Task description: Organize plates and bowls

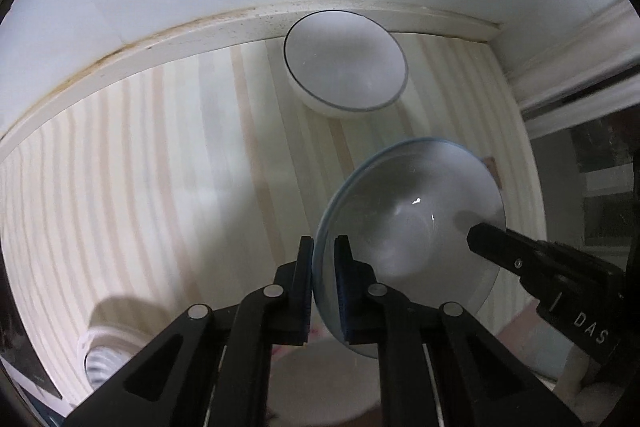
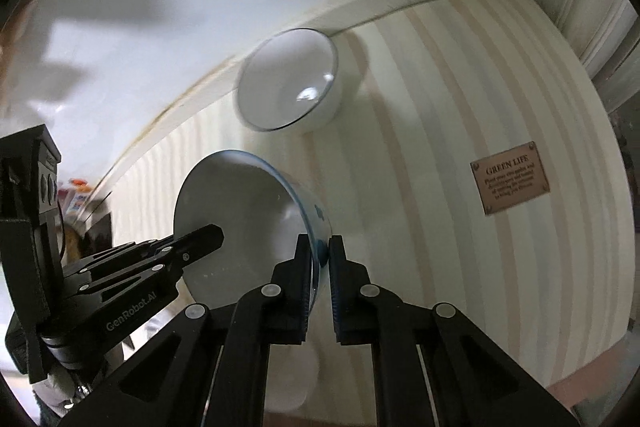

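Right wrist: "GREEN LIFE" plaque (image 2: 510,178)

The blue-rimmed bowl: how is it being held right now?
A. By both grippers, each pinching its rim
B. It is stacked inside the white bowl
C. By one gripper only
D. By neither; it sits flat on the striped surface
A: the left gripper pinches one side of the blue-rimmed bowl's rim and the right gripper pinches the other, each with one finger inside; the white bowl sits apart by the wall.
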